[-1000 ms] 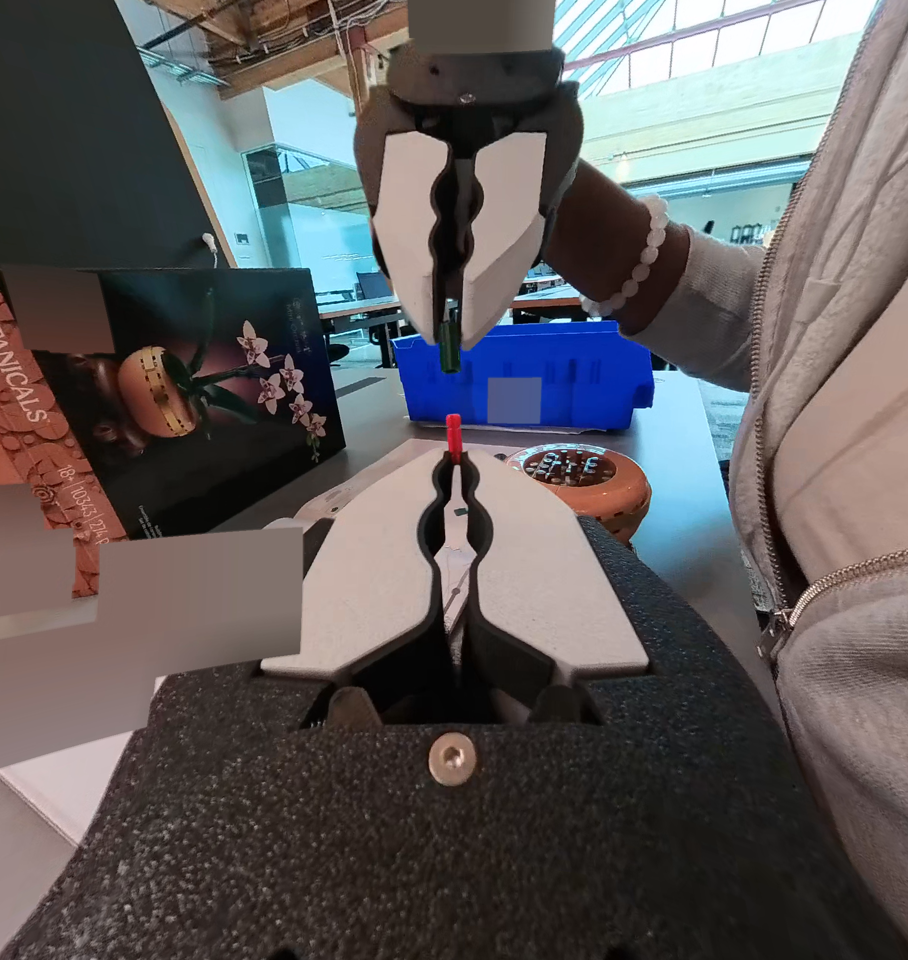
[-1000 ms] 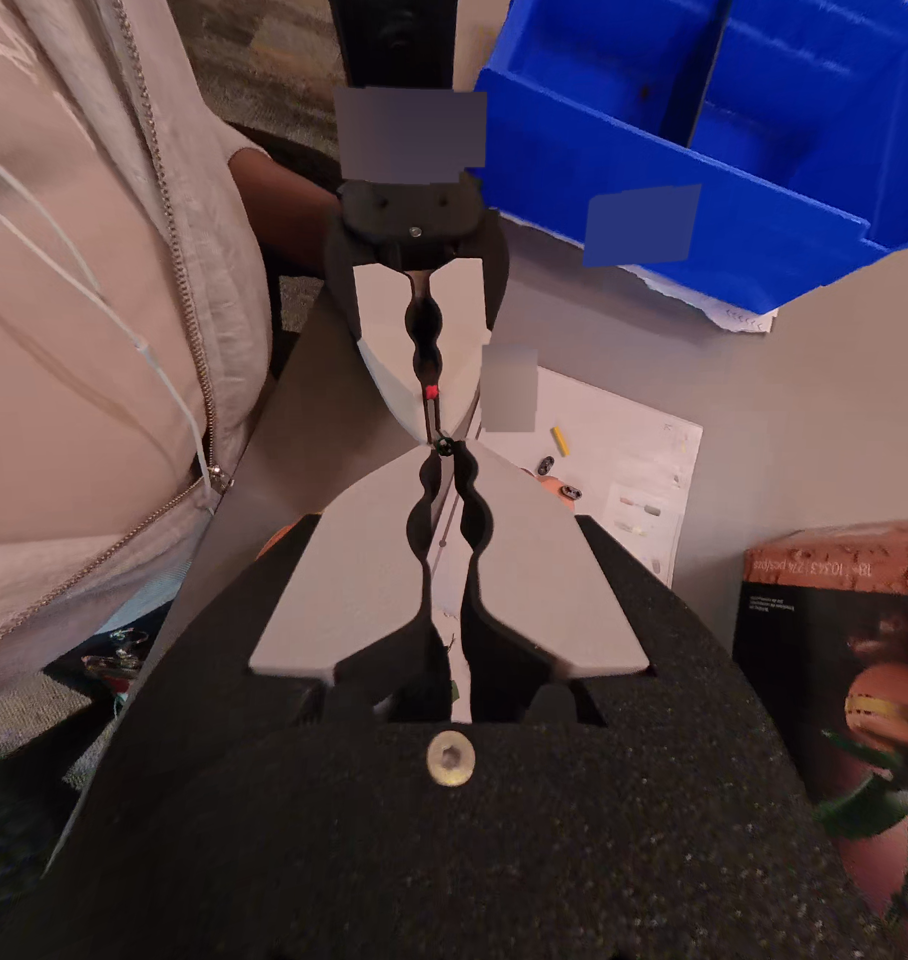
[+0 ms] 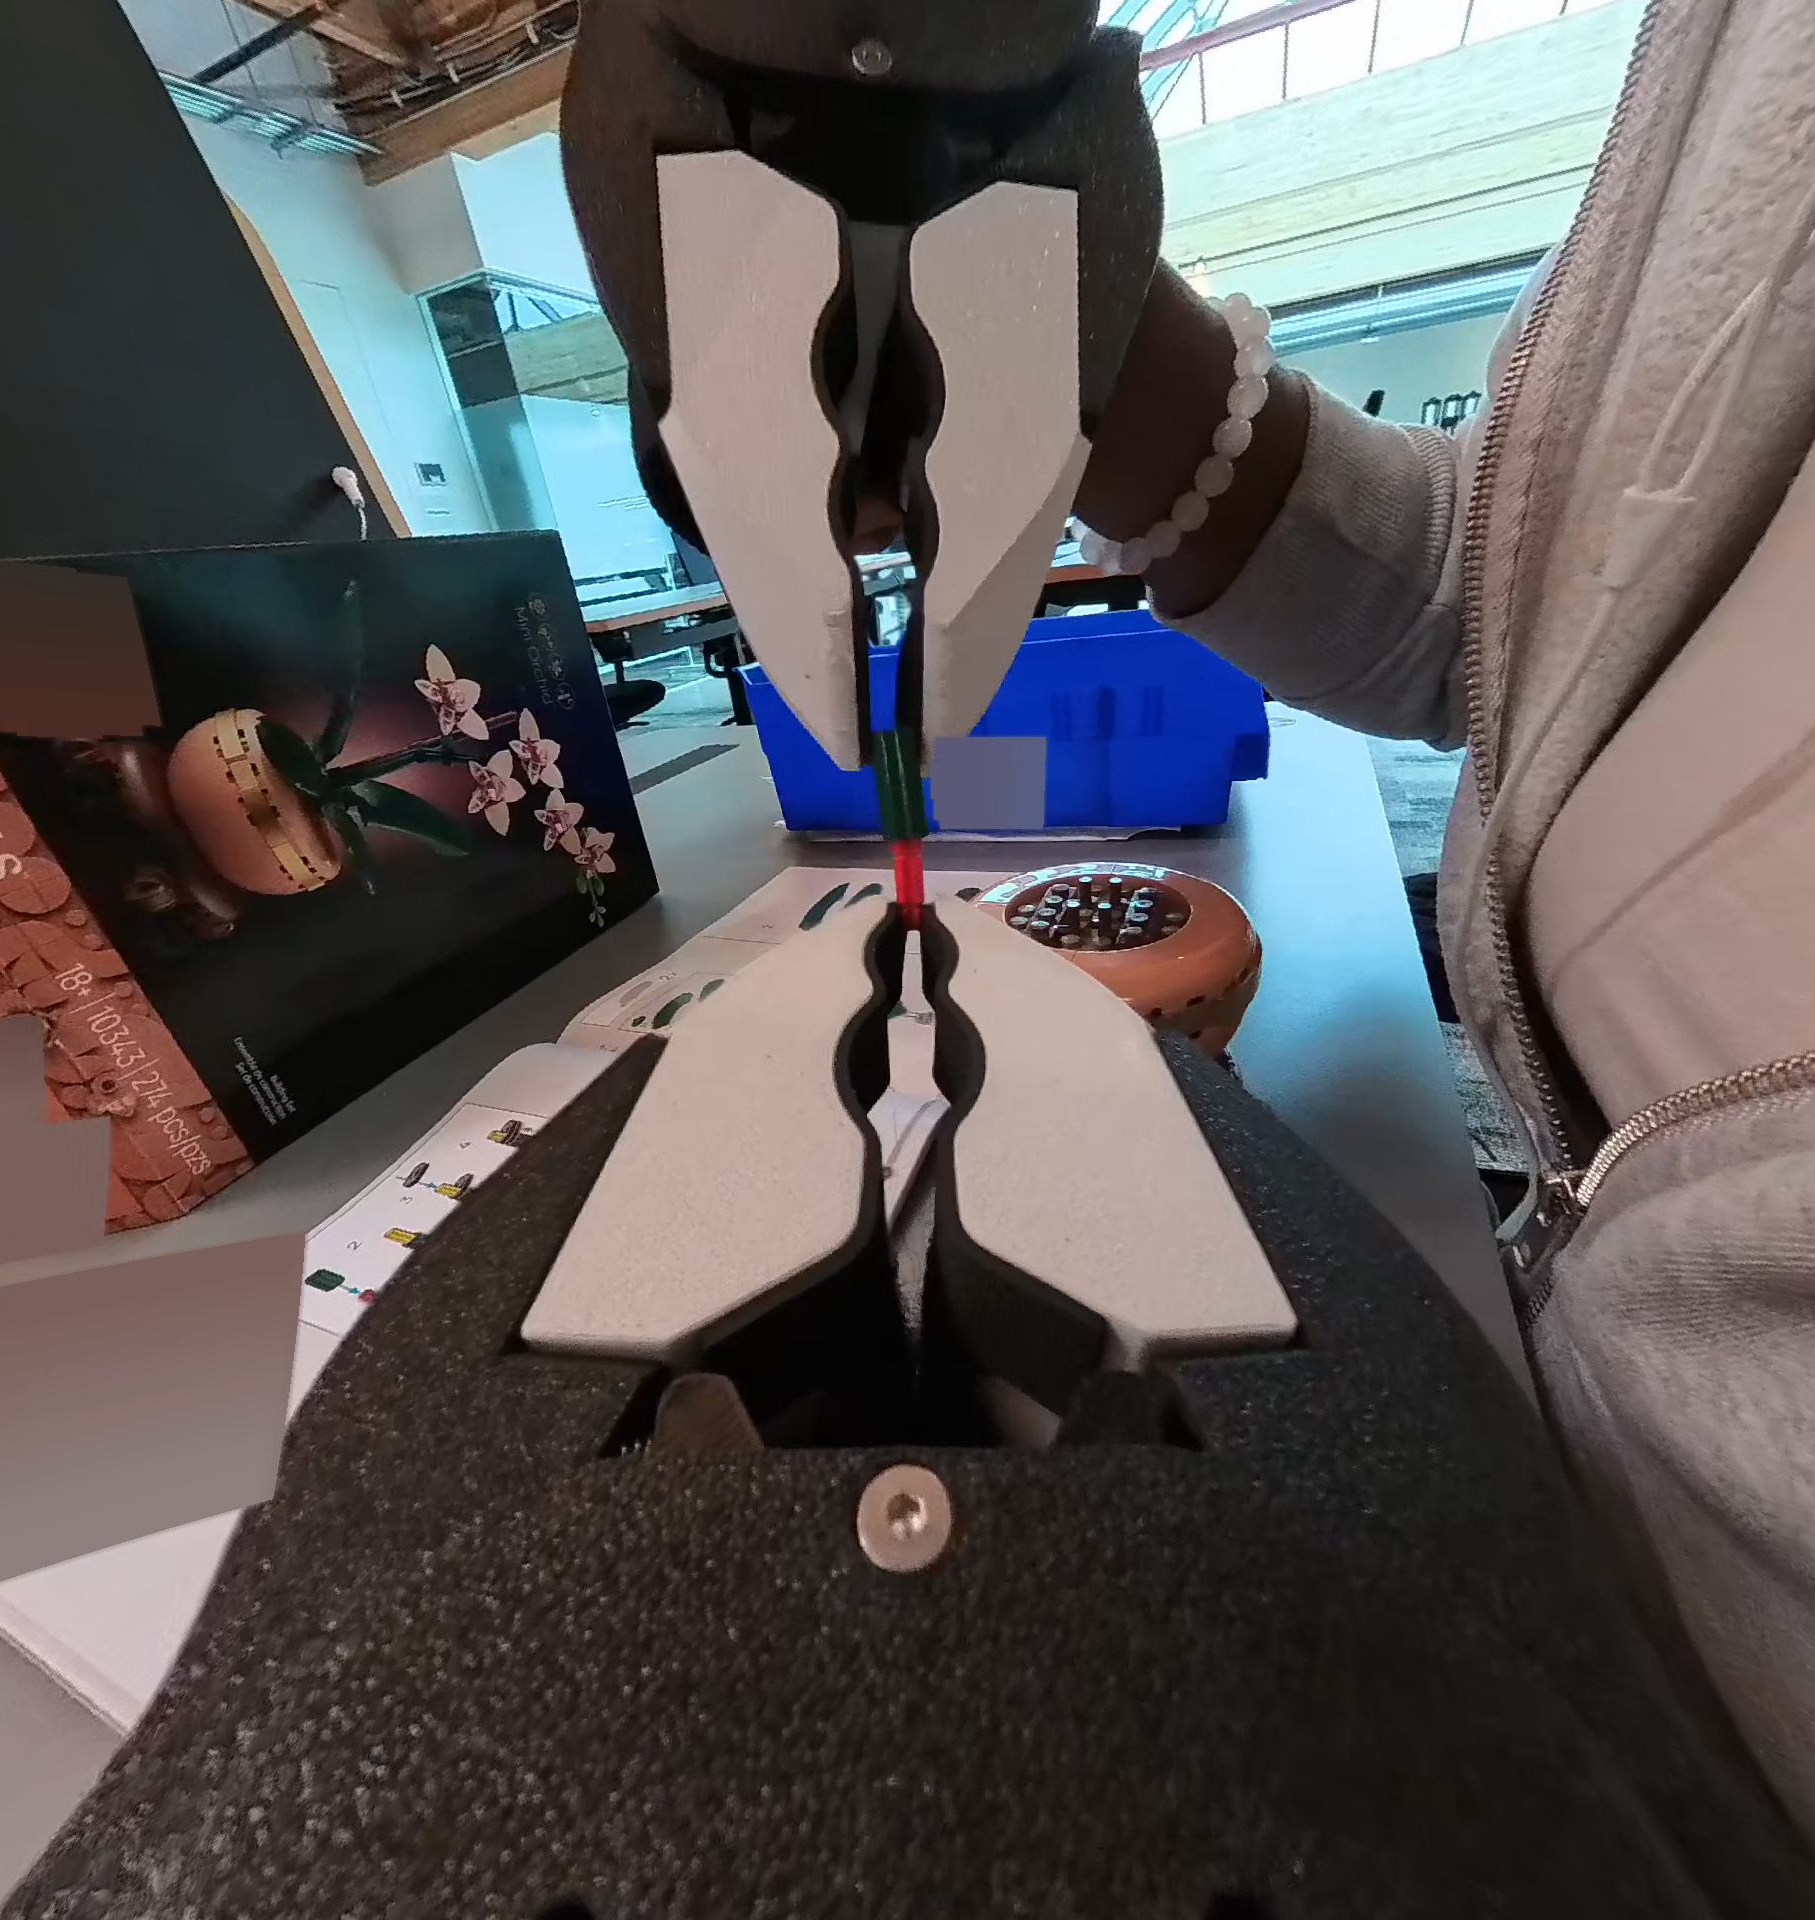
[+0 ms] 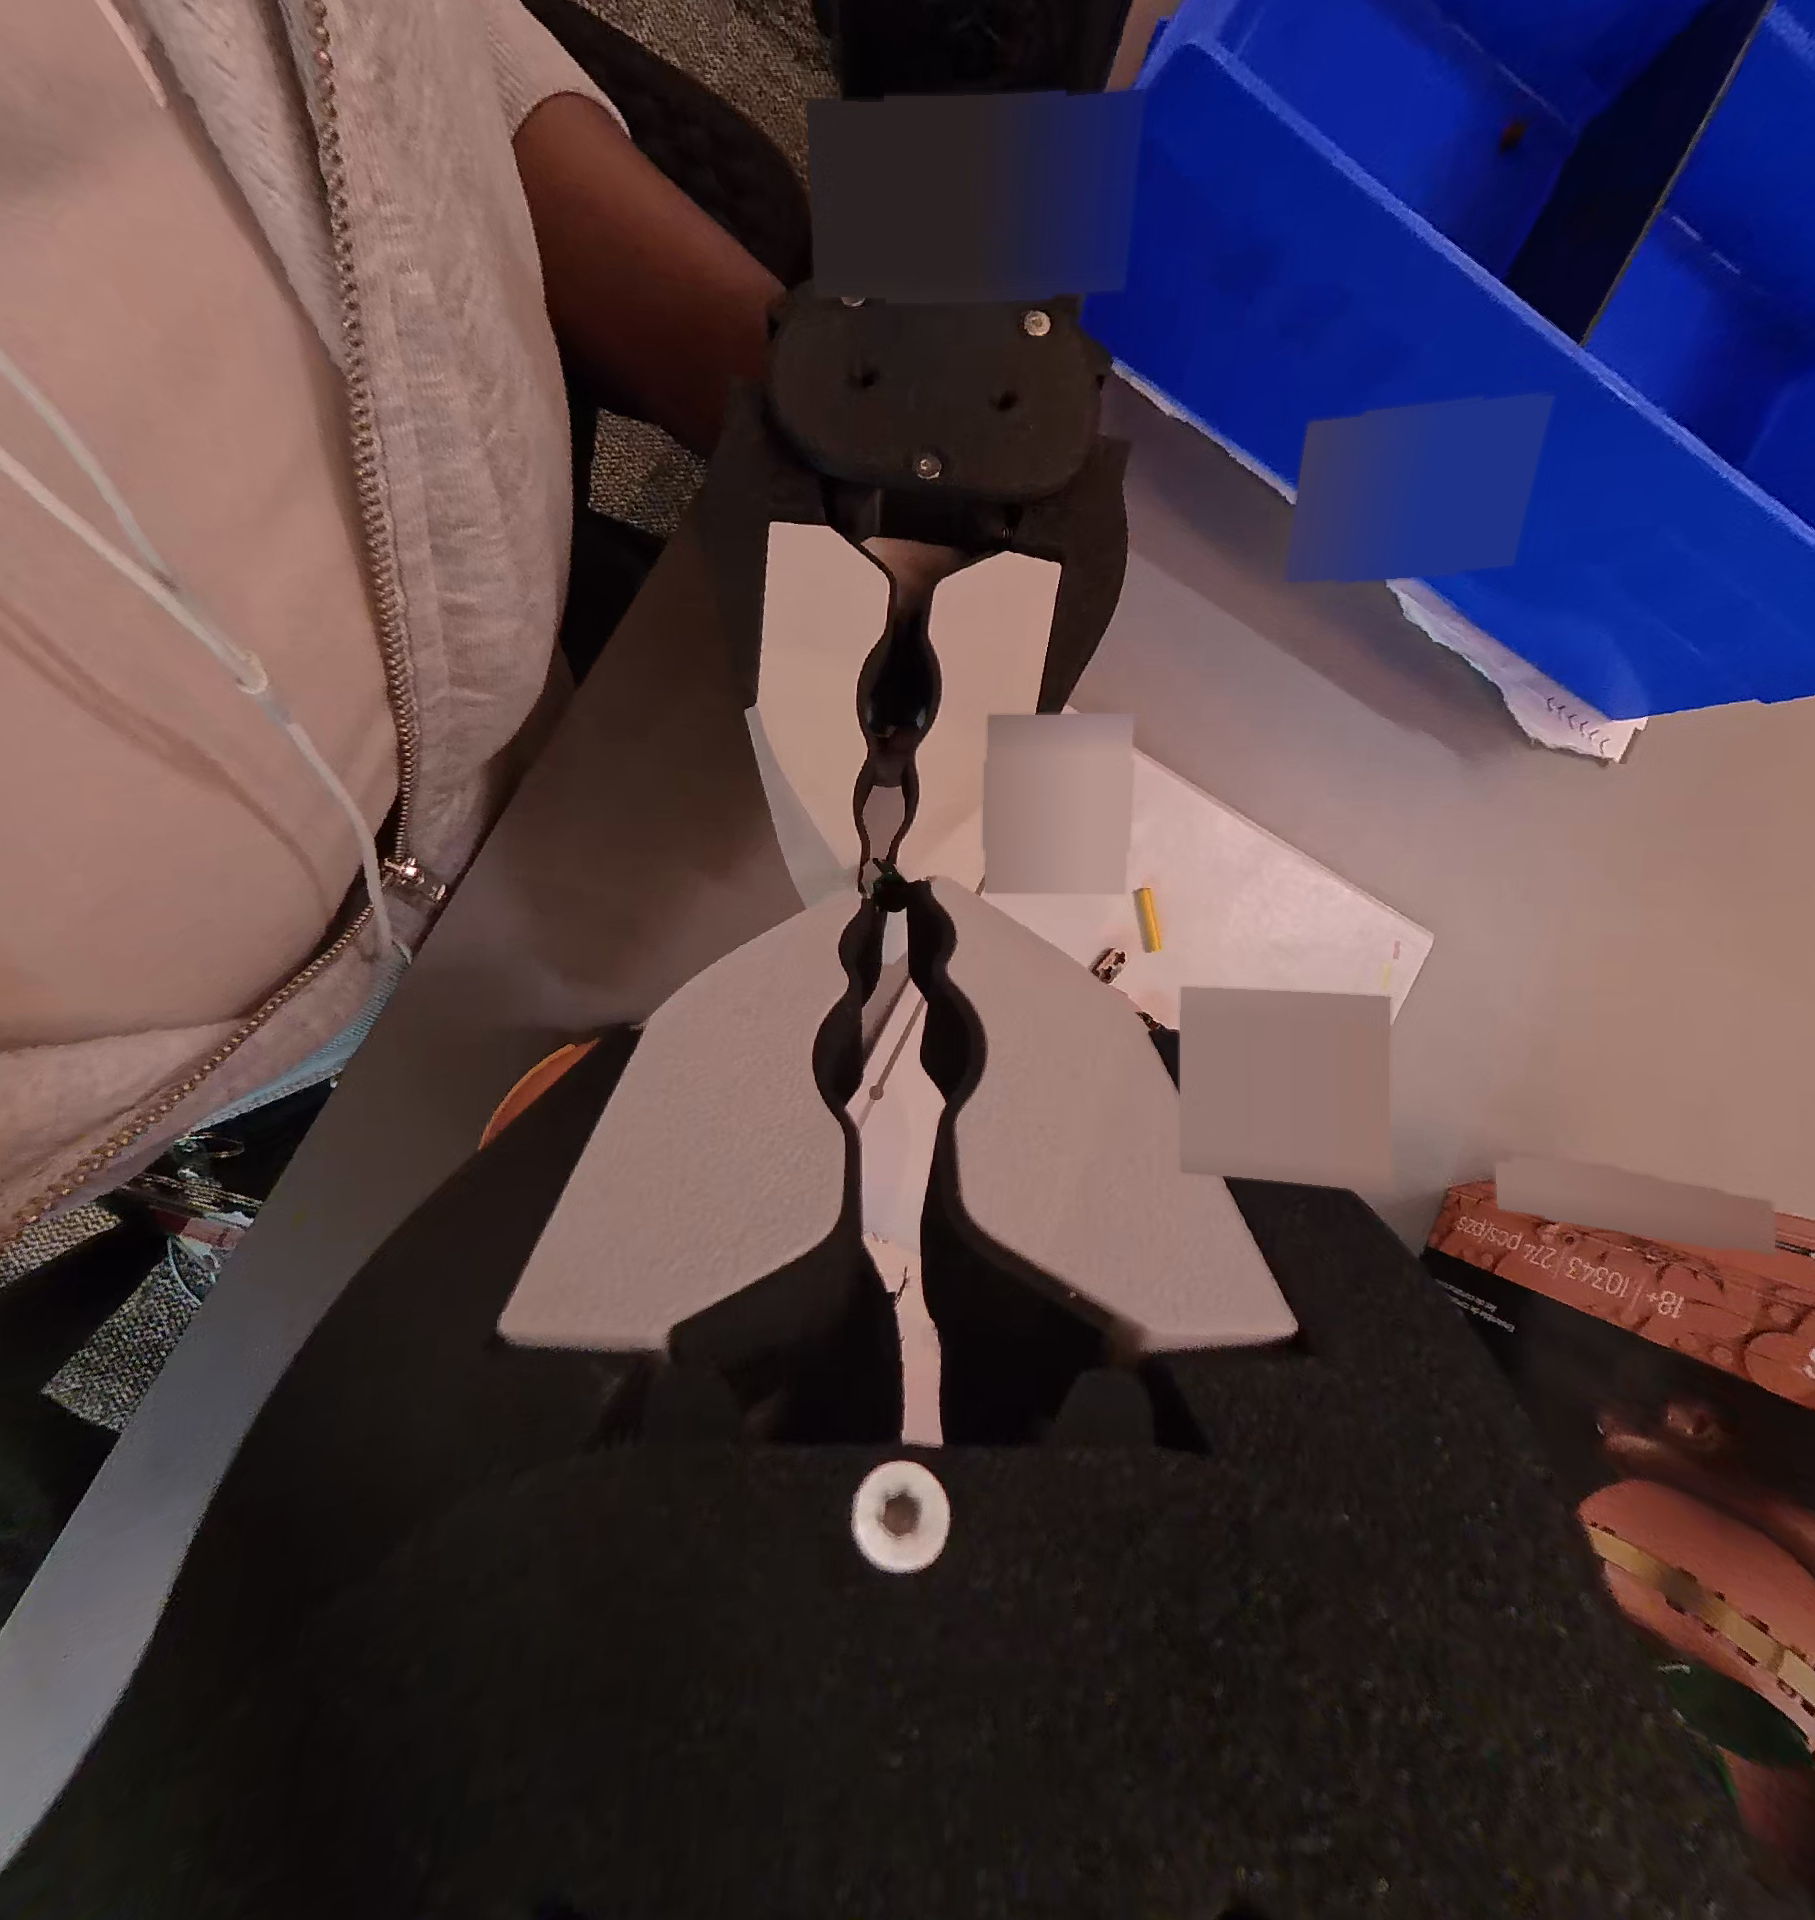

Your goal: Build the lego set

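Left gripper (image 3: pixel 908 914), jaws pinched shut on a red pin (image 3: pixel 907 881) at the very tips. Right gripper (image 3: pixel 895 750), pointing down from above, closed on a dark green rod (image 3: pixel 901 784). Rod's lower end meeting the red pin's top, the two in one line between both sets of tips, held above the grey table (image 3: pixel 1318 831). Behind: blue bin (image 3: pixel 1121 717). To the left: lego box (image 3: pixel 290 831), standing upright. Underneath: open instruction booklet (image 4: pixel 1256 914), a small yellow piece (image 4: pixel 1149 918) lying on it. Just right of the tips: round tan pot base (image 3: pixel 1142 951), studs up.
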A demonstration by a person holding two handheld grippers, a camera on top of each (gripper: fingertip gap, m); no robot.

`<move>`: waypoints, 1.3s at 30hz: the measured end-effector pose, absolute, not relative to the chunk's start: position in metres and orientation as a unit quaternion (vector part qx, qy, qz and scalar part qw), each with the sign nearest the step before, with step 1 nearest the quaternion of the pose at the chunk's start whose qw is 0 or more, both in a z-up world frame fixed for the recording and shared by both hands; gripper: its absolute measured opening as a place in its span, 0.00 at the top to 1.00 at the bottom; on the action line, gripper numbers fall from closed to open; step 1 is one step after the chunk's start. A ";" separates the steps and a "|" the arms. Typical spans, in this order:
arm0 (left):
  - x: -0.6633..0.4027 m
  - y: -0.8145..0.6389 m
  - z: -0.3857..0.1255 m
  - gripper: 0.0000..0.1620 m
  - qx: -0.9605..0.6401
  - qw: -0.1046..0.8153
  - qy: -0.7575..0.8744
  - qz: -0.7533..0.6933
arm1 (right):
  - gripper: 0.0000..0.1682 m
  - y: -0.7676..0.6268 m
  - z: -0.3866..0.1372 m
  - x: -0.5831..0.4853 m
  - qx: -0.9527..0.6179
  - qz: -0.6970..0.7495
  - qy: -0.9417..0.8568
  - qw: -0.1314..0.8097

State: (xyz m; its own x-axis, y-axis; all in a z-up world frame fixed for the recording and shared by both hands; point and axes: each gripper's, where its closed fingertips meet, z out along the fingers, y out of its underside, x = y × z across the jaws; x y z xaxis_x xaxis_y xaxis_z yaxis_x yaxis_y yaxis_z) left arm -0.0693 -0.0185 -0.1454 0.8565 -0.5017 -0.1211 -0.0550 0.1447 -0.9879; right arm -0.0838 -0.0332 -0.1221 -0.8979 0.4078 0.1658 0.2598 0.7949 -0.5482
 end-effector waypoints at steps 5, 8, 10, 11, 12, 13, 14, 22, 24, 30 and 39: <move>-0.063 -0.021 -0.149 0.99 -0.644 0.706 0.230 -0.183 | 0.97 -0.032 -0.124 -0.080 -0.153 0.252 -0.946 0.135; -0.060 -0.022 -0.152 0.99 -0.667 0.673 0.218 -0.234 | 0.97 -0.031 -0.128 -0.073 -0.120 0.227 -0.954 0.158; -0.059 -0.022 -0.154 0.99 -0.682 0.649 0.206 -0.265 | 0.97 -0.031 -0.127 -0.072 -0.096 0.217 -0.956 0.176; -0.057 -0.023 -0.154 0.99 -0.687 0.639 0.203 -0.279 | 0.97 -0.033 -0.125 -0.070 -0.085 0.219 -0.955 0.180; -0.056 -0.023 -0.152 0.99 -0.689 0.632 0.199 -0.294 | 0.97 -0.035 -0.124 -0.069 -0.079 0.224 -0.954 0.184; -0.055 -0.023 -0.150 0.99 -0.688 0.628 0.195 -0.308 | 0.98 -0.037 -0.123 -0.069 -0.079 0.230 -0.952 0.184; -0.055 -0.022 -0.148 0.99 -0.687 0.625 0.190 -0.317 | 0.98 -0.037 -0.122 -0.068 -0.083 0.233 -0.951 0.183; -0.068 -0.013 -0.144 0.99 -0.690 0.641 0.173 -0.289 | 1.00 -0.011 -0.124 -0.078 -0.195 0.292 -0.913 0.206; -0.072 -0.007 -0.148 0.99 -0.694 0.640 0.153 -0.292 | 1.00 -0.002 -0.129 -0.084 -0.242 0.303 -0.894 0.224; -0.077 0.005 -0.160 0.99 -0.702 0.638 0.156 -0.276 | 0.97 -0.003 -0.134 -0.088 -0.285 0.358 -0.852 0.255; -0.106 0.007 -0.162 0.99 -0.718 0.652 0.150 -0.191 | 0.95 0.007 -0.153 -0.070 -0.316 0.359 -0.852 0.214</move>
State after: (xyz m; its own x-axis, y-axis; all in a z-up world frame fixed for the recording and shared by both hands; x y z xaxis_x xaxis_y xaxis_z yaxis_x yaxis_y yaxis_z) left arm -0.1058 0.0074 -0.1622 0.8820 -0.4647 0.0787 0.0332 -0.1053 -0.9939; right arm -0.0698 0.0066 -0.1534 -0.7091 0.6915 0.1378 0.3837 0.5425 -0.7473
